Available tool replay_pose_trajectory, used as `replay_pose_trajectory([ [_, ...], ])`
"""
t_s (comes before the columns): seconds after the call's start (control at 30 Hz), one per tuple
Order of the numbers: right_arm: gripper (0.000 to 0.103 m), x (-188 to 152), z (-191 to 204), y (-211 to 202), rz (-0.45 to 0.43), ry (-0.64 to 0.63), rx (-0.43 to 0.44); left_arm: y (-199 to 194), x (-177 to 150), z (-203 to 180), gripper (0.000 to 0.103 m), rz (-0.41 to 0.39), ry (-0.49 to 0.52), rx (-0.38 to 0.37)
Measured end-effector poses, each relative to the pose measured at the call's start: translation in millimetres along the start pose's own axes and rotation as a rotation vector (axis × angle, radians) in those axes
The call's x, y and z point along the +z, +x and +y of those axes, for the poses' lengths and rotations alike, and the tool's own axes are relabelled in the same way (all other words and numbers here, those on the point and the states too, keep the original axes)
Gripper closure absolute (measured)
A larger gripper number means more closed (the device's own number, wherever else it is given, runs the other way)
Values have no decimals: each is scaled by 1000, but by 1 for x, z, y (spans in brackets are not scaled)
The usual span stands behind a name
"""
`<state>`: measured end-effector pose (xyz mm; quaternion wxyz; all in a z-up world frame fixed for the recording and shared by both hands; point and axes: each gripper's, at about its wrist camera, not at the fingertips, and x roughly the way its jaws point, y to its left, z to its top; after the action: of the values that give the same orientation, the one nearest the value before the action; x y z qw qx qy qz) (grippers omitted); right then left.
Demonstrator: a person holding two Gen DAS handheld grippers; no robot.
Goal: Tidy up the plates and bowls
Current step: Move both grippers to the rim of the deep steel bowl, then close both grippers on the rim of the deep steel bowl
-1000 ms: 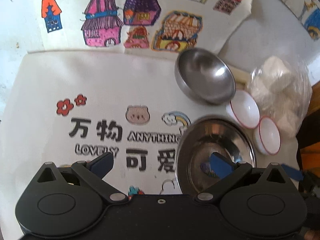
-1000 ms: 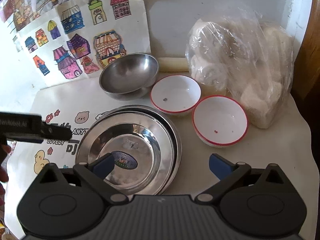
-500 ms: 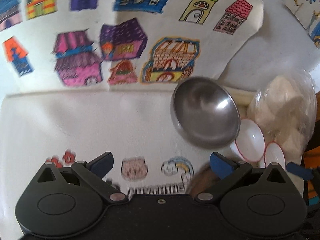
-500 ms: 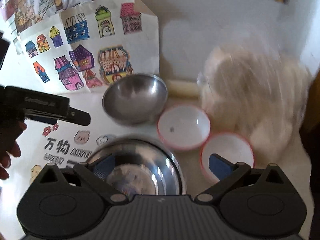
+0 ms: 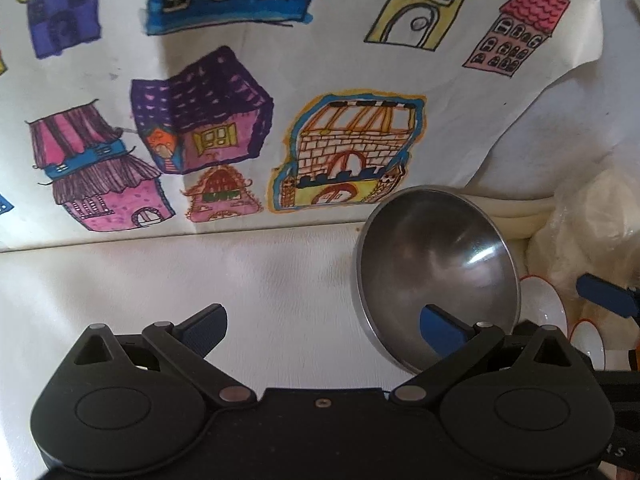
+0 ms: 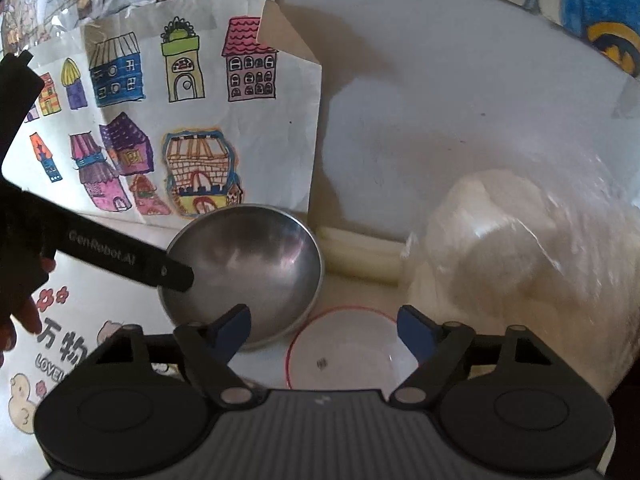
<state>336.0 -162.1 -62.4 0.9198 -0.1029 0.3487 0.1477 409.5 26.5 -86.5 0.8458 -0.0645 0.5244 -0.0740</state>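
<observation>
Left wrist view: the left gripper [image 5: 322, 322] has its jaws spread wide with nothing between the pads. One blue finger [image 5: 204, 326] sits over bare white tabletop [image 5: 240, 272]; the other overlaps the lower rim of the steel bowl [image 5: 436, 276] at centre right of the frame. Whether it touches the bowl cannot be determined. The steel bowl stands against the foot of a drawing of coloured houses [image 5: 240, 120] that fills the upper frame. A red-rimmed white bowl [image 5: 544, 304] lies just beside the steel bowl at the right edge, with a second red-rimmed bowl [image 5: 588, 340] below it, both partly hidden.

Right wrist view: the right gripper [image 6: 324, 330] has its jaws apart and closing, with no object pressed between the pads. The red-rimmed white bowl [image 6: 344, 348] lies directly below the gap between the fingers, at lower centre. The steel bowl [image 6: 244, 268] sits to its upper left, touching or nearly touching it. A clear plastic bag of white material [image 6: 512, 248] occupies the right of the frame. A cream roll [image 6: 360, 252] lies along the wall behind the bowls.
</observation>
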Motion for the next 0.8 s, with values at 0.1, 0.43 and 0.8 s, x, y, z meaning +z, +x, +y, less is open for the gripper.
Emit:
replay_pose_trajectory([
  [0.1, 24, 4, 1, 11, 9, -10, 1, 4, 1, -4, 1, 3, 16, 31],
  [0.43, 42, 9, 9, 34, 37, -28, 0, 13, 0, -20, 11, 20, 8, 115],
  [0.8, 65, 14, 13, 46, 53, -40, 3, 17, 3, -32, 51, 15, -42, 68],
])
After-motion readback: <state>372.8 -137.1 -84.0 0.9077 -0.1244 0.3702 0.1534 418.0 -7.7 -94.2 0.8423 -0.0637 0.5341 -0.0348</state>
